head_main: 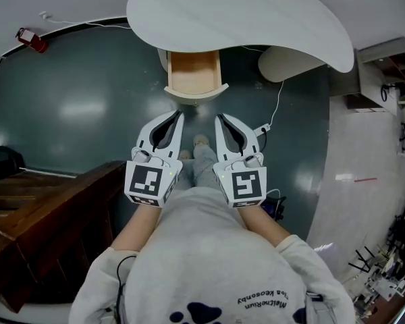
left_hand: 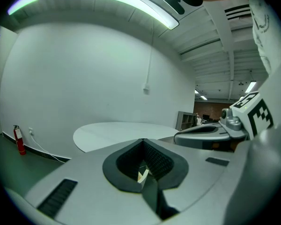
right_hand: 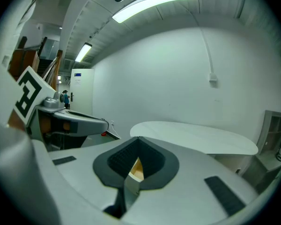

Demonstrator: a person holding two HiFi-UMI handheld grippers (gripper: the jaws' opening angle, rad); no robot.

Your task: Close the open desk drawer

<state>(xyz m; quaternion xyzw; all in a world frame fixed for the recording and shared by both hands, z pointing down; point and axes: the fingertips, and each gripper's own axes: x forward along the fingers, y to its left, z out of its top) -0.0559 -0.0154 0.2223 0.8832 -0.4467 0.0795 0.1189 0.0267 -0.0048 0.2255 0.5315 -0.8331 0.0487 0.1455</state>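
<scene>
wooden drawer (head_main: pixel 193 73) hangs open under the white bench (head_main: pixel 270 19); left gripper (head_main: pixel 179 115) and right gripper (head_main: pixel 219 117) both pinched together, empty; best press its front squarely, evenly.

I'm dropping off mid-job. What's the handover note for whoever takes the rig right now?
Left hand-held gripper: shut, empty, pointing toward the drawer.
Right hand-held gripper: shut, empty, beside the left one.
Light wooden drawer: pulled out from under the white curved desk top, ahead of both grippers.
Done: nothing yet; neither gripper touches the drawer.
Left: bring the closed tips to the drawer front and push it fully in.
</scene>
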